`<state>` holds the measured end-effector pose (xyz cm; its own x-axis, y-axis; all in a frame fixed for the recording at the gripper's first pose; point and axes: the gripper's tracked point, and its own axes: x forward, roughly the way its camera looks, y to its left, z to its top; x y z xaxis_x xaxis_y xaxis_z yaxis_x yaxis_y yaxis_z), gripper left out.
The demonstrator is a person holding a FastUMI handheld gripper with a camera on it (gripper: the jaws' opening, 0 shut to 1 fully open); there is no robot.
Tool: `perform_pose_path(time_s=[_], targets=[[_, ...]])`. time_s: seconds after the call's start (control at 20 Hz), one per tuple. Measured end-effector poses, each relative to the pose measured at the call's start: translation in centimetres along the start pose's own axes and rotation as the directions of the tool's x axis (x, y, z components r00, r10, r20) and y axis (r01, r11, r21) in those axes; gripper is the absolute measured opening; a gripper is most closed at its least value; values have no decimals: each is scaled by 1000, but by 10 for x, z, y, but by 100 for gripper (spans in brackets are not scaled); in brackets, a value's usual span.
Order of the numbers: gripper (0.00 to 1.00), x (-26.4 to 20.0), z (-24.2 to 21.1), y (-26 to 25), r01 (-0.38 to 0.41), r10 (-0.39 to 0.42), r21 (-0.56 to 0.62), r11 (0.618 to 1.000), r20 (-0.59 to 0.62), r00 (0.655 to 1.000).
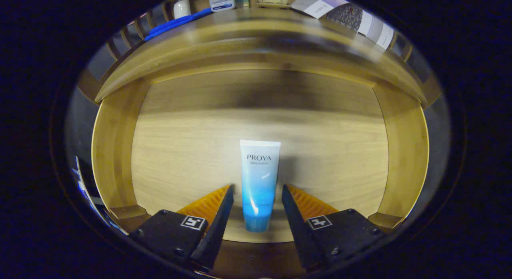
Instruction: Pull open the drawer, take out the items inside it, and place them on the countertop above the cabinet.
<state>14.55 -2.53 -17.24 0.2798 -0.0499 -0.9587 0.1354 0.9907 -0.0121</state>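
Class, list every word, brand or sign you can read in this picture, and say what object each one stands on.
"PROYA": on the blue and white tube lying in the open drawer, between the open gripper's fingers.
Smaller line under it on the tube: too blurred to read.
White jar on the countertop: blue label, too small to read.
Printed box on the countertop: too blurred.
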Motion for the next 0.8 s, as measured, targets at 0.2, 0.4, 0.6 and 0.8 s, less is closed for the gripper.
perform_pose_path(time_s=[0.2, 0.4, 0.6, 0.8], targets=[[54, 3, -2, -6, 10, -10, 18, 1000, -15, 1000], [47, -9, 2, -5, -4, 4, 18, 1000, 10, 1000], [47, -34, 2, -4, -14, 13, 7, 1000, 53, 998], [46, -70, 3, 2, -30, 32, -13, 999, 100, 994]])
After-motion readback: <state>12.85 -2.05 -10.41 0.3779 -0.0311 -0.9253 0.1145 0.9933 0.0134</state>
